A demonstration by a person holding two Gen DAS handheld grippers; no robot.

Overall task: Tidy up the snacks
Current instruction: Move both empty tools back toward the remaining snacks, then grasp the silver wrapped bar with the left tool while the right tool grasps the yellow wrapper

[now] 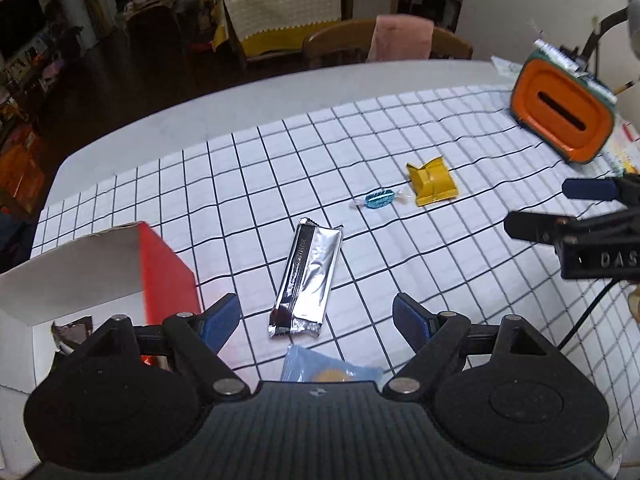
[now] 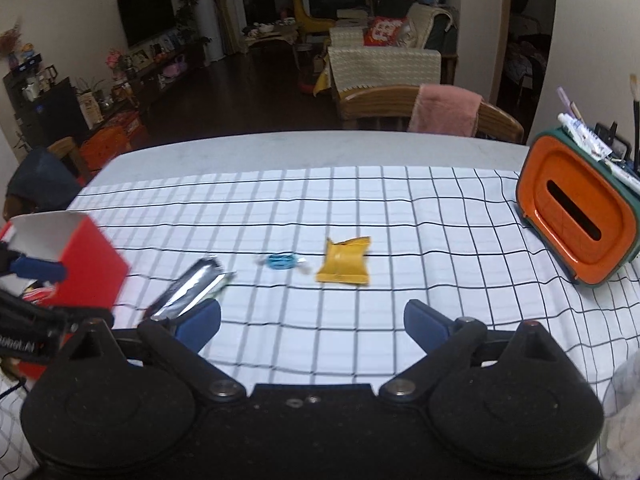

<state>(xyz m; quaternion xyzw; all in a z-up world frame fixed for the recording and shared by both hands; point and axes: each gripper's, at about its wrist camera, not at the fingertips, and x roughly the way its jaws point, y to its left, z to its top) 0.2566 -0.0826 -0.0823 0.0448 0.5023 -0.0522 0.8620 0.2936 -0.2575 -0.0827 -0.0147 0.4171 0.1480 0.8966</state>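
Underneath everything lies a white cloth with a black grid, spread over a pale table whose far edge stays bare. Beyond that edge stand a wooden chair draped with a pink towel, a sofa under a cream cover, a dark floor and a television on the far wall.

Near the middle of the cloth lie three snacks, apart from one another: a silver bar, a blue wrapped candy and a yellow packet. A red box with a white inside stands open toward the cloth's left edge; what lies in it is mostly hidden. An orange-faced holder sits toward the far right corner, pens and a tube behind it.

The left gripper has its jaws spread wide, nothing between them, above the bar's near end. The right gripper likewise stands wide and empty over bare cloth. A pale blue packet at the near edge is half covered by the left gripper's body. The right wrist view is blurred, so the bar's print cannot be read.
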